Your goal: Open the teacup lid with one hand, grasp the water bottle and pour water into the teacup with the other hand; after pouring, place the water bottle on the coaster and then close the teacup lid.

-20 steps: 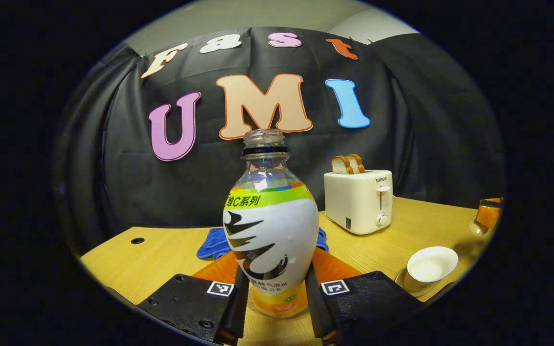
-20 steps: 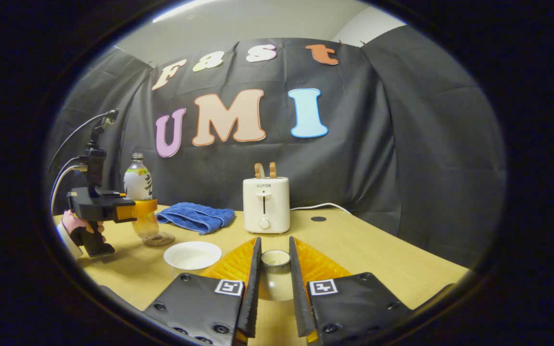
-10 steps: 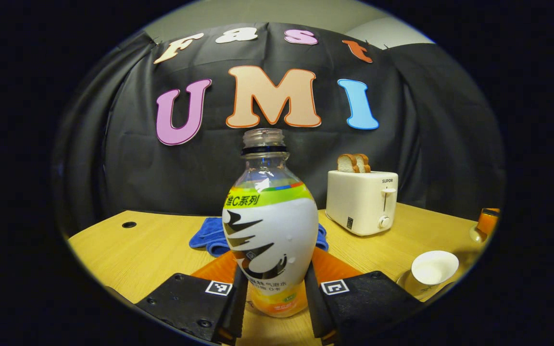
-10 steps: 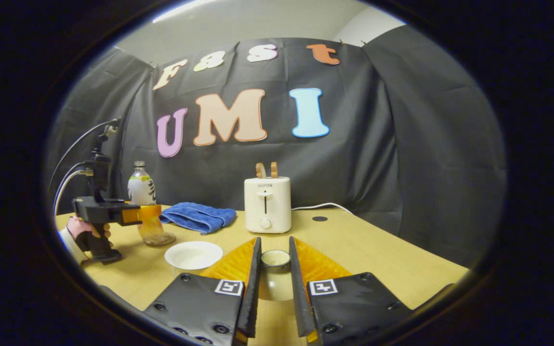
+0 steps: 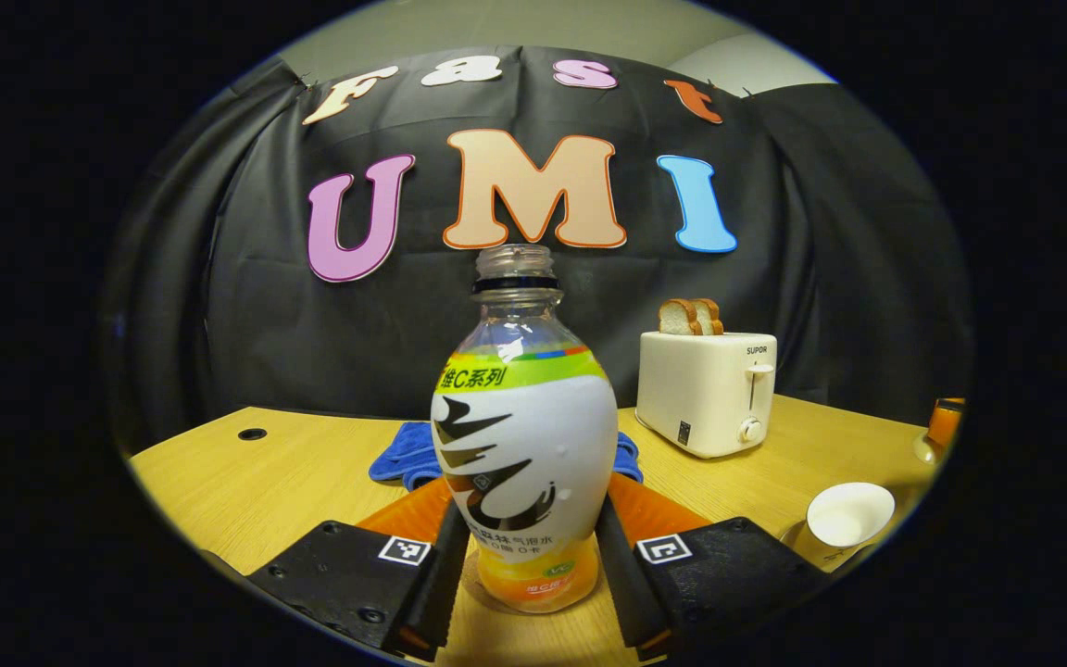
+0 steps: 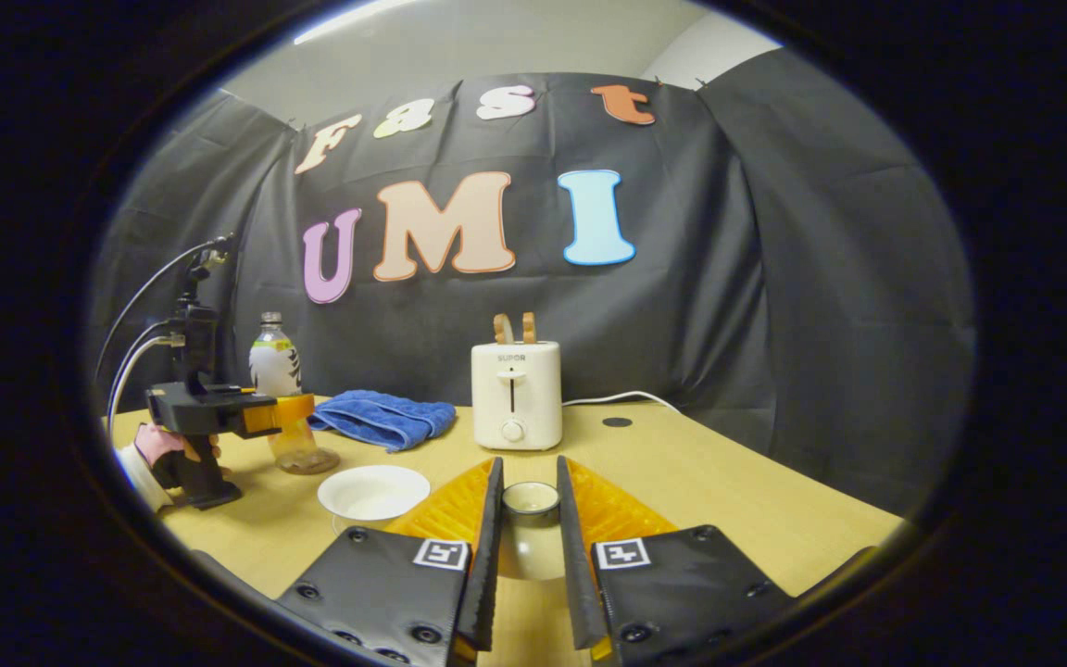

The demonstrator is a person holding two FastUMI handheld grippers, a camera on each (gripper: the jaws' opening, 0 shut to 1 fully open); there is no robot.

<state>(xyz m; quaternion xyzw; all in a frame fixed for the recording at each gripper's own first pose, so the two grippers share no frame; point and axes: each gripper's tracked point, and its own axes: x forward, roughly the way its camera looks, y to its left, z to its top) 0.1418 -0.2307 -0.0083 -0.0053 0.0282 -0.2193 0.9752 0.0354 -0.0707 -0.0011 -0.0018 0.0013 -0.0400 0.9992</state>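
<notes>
Left gripper (image 5: 532, 579) sits low over the wooden table (image 5: 293, 463), its two fingers pressed against either side of the water bottle (image 5: 522, 435), gripping it just below the label's widest part. The bottle stands upright, cap off, neck open, with orange liquid in its bottom. From the right gripper view the same bottle (image 6: 280, 394) stands at the far left of the table on a round clear coaster (image 6: 309, 460); whether its base touches the coaster or hangs just above it I cannot tell. A hand (image 6: 163, 446) holds the left gripper (image 6: 288, 412) by its grip there, with cables running up from its top. Right gripper (image 6: 527, 556) is near the table's front edge, fingers closed in on the lid (image 6: 531, 521), which it holds upside down, knob end toward the camera, one finger on each side. The white teacup (image 6: 373, 491) stands open just left of the right gripper, between it and the bottle; in the left gripper view the cup (image 5: 848, 514) shows at the right edge. A blue towel (image 6: 383, 418) lies bunched behind the bottle, toward the back wall. A cream toaster (image 6: 515, 394) with two slices of bread (image 6: 514, 328) standing up in its slots sits at mid-table, far side, its cord trailing off to the right.
</notes>
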